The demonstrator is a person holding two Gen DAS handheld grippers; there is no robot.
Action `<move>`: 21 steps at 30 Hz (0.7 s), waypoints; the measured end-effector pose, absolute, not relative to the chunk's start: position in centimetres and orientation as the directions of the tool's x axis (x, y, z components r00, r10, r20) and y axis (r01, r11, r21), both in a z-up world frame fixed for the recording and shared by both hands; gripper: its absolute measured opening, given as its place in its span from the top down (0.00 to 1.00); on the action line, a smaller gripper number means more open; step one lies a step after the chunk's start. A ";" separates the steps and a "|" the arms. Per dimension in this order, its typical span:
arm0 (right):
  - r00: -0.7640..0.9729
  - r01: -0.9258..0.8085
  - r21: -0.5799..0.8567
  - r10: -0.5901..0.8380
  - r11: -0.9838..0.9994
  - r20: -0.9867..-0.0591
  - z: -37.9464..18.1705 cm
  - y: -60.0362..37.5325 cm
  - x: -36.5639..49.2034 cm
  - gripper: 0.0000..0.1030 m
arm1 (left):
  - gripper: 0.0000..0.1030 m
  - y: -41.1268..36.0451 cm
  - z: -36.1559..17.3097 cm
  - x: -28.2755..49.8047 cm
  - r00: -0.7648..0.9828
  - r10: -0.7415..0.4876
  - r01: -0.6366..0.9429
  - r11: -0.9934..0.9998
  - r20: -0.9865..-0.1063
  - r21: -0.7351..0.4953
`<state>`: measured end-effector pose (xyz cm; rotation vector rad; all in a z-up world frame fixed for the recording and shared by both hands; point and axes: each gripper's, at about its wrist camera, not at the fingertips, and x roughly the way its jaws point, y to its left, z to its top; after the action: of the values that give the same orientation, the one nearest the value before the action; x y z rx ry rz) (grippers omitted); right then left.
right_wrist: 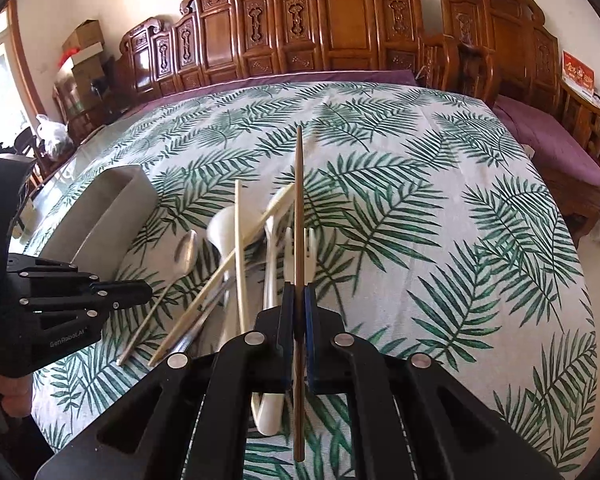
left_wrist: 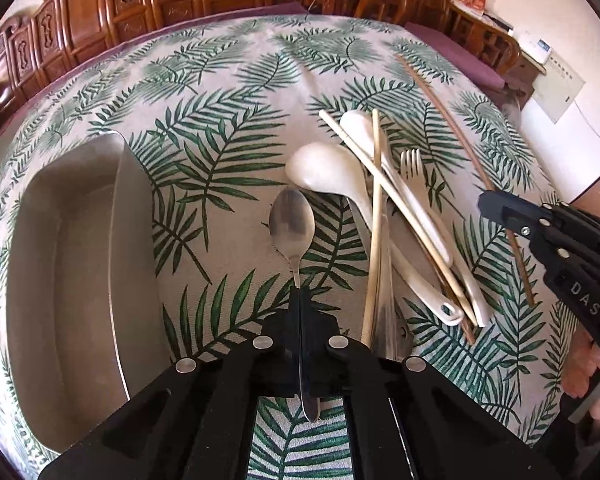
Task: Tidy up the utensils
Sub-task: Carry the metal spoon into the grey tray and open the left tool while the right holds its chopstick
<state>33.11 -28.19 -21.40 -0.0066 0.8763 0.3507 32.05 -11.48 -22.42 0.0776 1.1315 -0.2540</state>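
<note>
Both grippers are loaded at once here. The left gripper (left_wrist: 300,292) is clamped tight on the handle of a steel spoon (left_wrist: 292,220), bowl pointing far, the handle end sticking out behind the fingers. The right gripper (right_wrist: 299,296) is pinched on a brown chopstick (right_wrist: 299,200), which runs straight out ahead toward the far side of the table.

The rest of the utensils sit in a tangled pile (left_wrist: 400,220) between the two grippers: white spoons, a pale fork, light chopsticks crossing over them. The metal tray (left_wrist: 72,280) lies on the left, just beside the spoon, on the leaf-print cloth (right_wrist: 440,220).

So this looks like the sorting step under way, one piece lifted in each hand, tray not yet filled as far as I can see. Whether the spoon is clear of the cloth or resting on it is hard to tell from this angle.

Next, I'd judge, the spoon wants carrying left over the tray rim and lowering in flat before letting go. The chopstick needs care: it's long, gripped near one end, and could swing into the pile.
</note>
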 end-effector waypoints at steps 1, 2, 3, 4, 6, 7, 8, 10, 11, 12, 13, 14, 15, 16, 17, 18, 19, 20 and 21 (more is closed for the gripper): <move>0.586 -0.304 0.132 0.295 0.944 -0.755 -21.5 -28.1 33.1 0.94 | 1.00 -11.6 -22.3 32.1 0.406 -0.158 0.238 0.969 -0.900 -0.063; 0.585 -0.301 0.130 0.291 0.945 -0.757 -21.6 -28.1 33.2 0.94 | 1.00 -11.6 -22.2 32.2 0.406 -0.164 0.238 0.969 -0.899 -0.069; 0.584 -0.297 0.129 0.287 0.946 -0.759 -21.6 -28.1 33.2 0.94 | 1.00 -11.7 -22.2 32.4 0.401 -0.169 0.236 0.969 -0.900 -0.077; 0.584 -0.295 0.130 0.286 0.947 -0.760 -21.7 -28.1 33.3 0.94 | 1.00 -11.8 -22.4 32.7 0.392 -0.164 0.228 0.971 -0.905 -0.077; 0.584 -0.292 0.131 0.285 0.947 -0.760 -21.7 -28.3 33.3 0.94 | 0.94 -11.8 -22.7 33.3 0.391 -0.153 0.221 0.973 -0.908 -0.069; 0.584 -0.291 0.131 0.284 0.948 -0.760 -21.7 -28.4 33.3 0.94 | 0.78 -11.8 -22.8 33.7 0.394 -0.143 0.212 0.975 -0.908 -0.061; 0.584 -0.289 0.132 0.284 0.948 -0.761 -21.8 -28.5 33.3 0.94 | 0.65 -11.7 -23.0 34.0 0.399 -0.139 0.204 0.977 -0.906 -0.060; 0.584 -0.282 0.138 0.284 0.949 -0.760 -21.8 -28.8 33.4 0.94 | 0.63 -11.6 -23.2 34.6 0.409 -0.127 0.193 0.980 -0.904 -0.051; 0.585 -0.280 0.141 0.285 0.950 -0.759 -21.8 -28.9 33.4 0.94 | 0.62 -11.7 -23.3 34.9 0.410 -0.127 0.194 0.980 -0.903 -0.050; 0.585 -0.277 0.145 0.287 0.950 -0.758 -21.8 -29.1 33.5 0.94 | 0.62 -11.8 -23.4 35.1 0.410 -0.125 0.196 0.980 -0.904 -0.047; 0.585 -0.277 0.146 0.287 0.950 -0.758 -21.8 -29.1 33.5 0.94 | 0.61 -12.0 -23.6 35.3 0.411 -0.117 0.201 0.979 -0.904 -0.036; 0.586 -0.276 0.148 0.288 0.950 -0.757 -21.8 -29.1 33.5 0.94 | 0.61 -12.2 -23.7 35.5 0.413 -0.110 0.204 0.979 -0.904 -0.026; 0.587 -0.277 0.149 0.290 0.949 -0.756 -21.7 -29.1 33.5 0.94 | 0.61 -12.4 -23.9 35.6 0.411 -0.108 0.209 0.978 -0.905 -0.022; 0.586 -0.277 0.150 0.291 0.949 -0.756 -21.7 -29.1 33.5 0.94 | 0.61 -12.6 -24.1 35.7 0.413 -0.104 0.213 0.977 -0.905 -0.016; 0.586 -0.279 0.150 0.292 0.948 -0.756 -21.7 -29.1 33.5 0.94 | 0.61 -12.7 -24.2 35.9 0.414 -0.096 0.215 0.977 -0.905 -0.005; 0.587 -0.280 0.150 0.293 0.948 -0.755 -21.7 -29.2 33.5 0.94 | 0.61 -12.8 -24.3 36.0 0.418 -0.088 0.216 0.976 -0.904 0.005; 0.587 -0.278 0.151 0.292 0.949 -0.755 -21.7 -29.3 33.5 0.94 | 0.61 -12.9 -24.4 36.1 0.427 -0.085 0.215 0.976 -0.900 0.010; 0.587 -0.276 0.153 0.293 0.949 -0.755 -21.7 -29.3 33.5 0.94 | 0.61 -12.8 -24.4 36.3 0.430 -0.085 0.214 0.977 -0.899 0.010; 0.587 -0.276 0.155 0.294 0.949 -0.755 -21.7 -29.4 33.5 0.94 | 0.61 -12.8 -24.4 36.4 0.433 -0.087 0.213 0.977 -0.897 0.007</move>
<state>33.51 -29.43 -21.73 0.0222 0.8834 0.3317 36.45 -12.80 -24.42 0.1259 1.1083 -0.1874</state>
